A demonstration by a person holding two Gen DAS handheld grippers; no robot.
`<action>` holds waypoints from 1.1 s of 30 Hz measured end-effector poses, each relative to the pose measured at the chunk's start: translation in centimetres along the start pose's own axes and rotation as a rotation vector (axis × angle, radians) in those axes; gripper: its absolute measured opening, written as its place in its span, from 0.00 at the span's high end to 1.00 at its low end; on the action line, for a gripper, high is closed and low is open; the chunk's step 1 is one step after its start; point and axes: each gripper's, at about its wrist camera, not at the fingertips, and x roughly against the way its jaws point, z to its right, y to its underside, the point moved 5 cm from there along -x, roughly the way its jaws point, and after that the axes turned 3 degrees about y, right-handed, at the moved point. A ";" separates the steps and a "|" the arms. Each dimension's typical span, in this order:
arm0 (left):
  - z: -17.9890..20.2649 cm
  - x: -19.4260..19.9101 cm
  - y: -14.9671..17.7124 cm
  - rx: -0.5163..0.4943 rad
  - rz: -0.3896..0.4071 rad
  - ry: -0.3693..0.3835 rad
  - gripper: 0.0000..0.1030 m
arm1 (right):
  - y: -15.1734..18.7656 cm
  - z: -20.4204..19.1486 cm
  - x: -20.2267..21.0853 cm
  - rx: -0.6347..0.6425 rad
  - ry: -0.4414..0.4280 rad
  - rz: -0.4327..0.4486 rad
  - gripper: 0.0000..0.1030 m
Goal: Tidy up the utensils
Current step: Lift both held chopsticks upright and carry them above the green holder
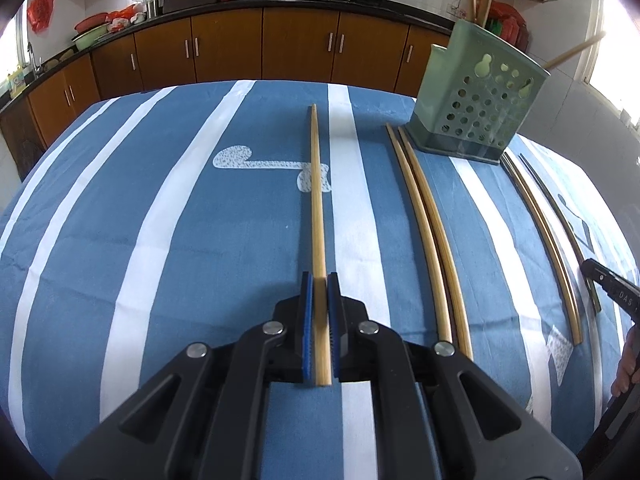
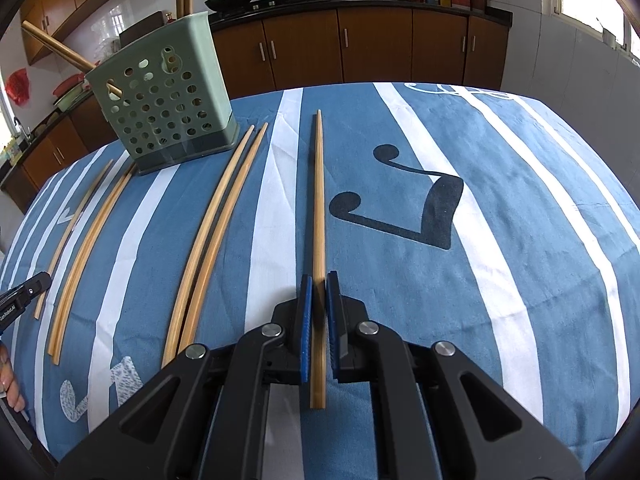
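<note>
A green perforated utensil holder (image 1: 476, 96) stands on the blue striped cloth with several chopsticks sticking out of its top; it also shows in the right wrist view (image 2: 168, 100). My left gripper (image 1: 320, 280) is shut on a bamboo chopstick pair (image 1: 318, 200) that lies along the cloth. My right gripper (image 2: 319, 280) is shut on another chopstick pair (image 2: 319, 200) lying on the cloth. A loose chopstick pair (image 1: 424, 216) lies between the two grippers, also seen in the right wrist view (image 2: 216, 224).
The right gripper's tip (image 1: 612, 288) shows at the right edge of the left wrist view, and the left gripper's tip (image 2: 24, 288) at the left edge of the right wrist view. Brown cabinets (image 1: 300, 48) and a counter with woks stand behind the table.
</note>
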 end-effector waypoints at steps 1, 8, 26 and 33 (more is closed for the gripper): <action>0.1 0.1 0.1 -0.006 -0.001 -0.001 0.92 | 0.0 0.0 0.1 0.005 0.002 0.000 0.93; -0.1 1.7 -0.3 -0.008 0.008 0.018 0.92 | -0.8 0.8 1.7 -0.028 -0.005 0.026 0.93; 0.2 10.6 -6.2 0.051 0.297 0.087 0.92 | -5.6 1.5 8.6 -0.066 -0.037 0.243 0.93; 0.8 12.2 -7.8 0.039 0.343 0.105 0.92 | -7.0 1.1 10.3 -0.060 -0.057 0.298 0.93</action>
